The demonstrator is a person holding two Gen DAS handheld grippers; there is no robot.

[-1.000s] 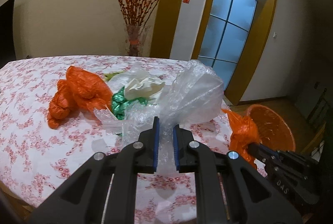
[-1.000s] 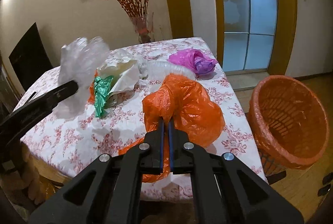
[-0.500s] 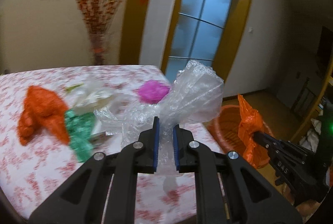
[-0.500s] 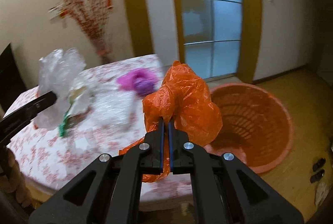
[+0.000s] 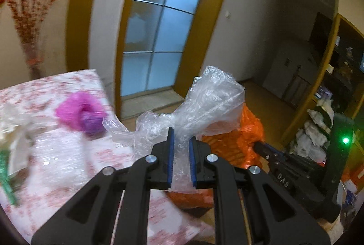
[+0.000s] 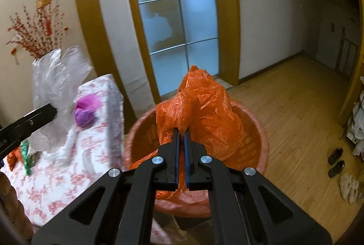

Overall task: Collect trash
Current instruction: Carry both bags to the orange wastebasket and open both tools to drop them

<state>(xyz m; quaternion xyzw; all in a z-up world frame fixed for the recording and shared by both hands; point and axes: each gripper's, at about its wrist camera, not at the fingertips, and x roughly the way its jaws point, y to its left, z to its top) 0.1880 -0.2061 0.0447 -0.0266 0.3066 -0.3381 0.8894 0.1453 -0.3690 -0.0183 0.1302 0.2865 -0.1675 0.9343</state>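
My left gripper (image 5: 181, 138) is shut on a crumpled clear plastic bag (image 5: 211, 103), held in the air past the table's corner. In the right wrist view the same clear plastic bag (image 6: 56, 85) hangs at the left over the table. My right gripper (image 6: 181, 133) is shut on an orange plastic bag (image 6: 204, 113), which hangs over the mouth of an orange basket (image 6: 259, 138) standing on the floor. In the left wrist view the orange plastic bag (image 5: 248, 131) shows behind the clear one, with the right gripper's body beside it.
A table with a floral cloth (image 6: 68, 172) carries a purple bag (image 6: 86, 110), a green scrap (image 6: 25, 154) and white wrapping (image 5: 13, 128). A glass-paned door (image 6: 177, 17) stands behind. Shoes (image 6: 336, 160) lie on the wooden floor at the right, near shelves (image 5: 323, 108).
Both grippers have swung to the right, away from the table and toward the basket, each keeping its bag. The orange bag now hangs over the basket's mouth.
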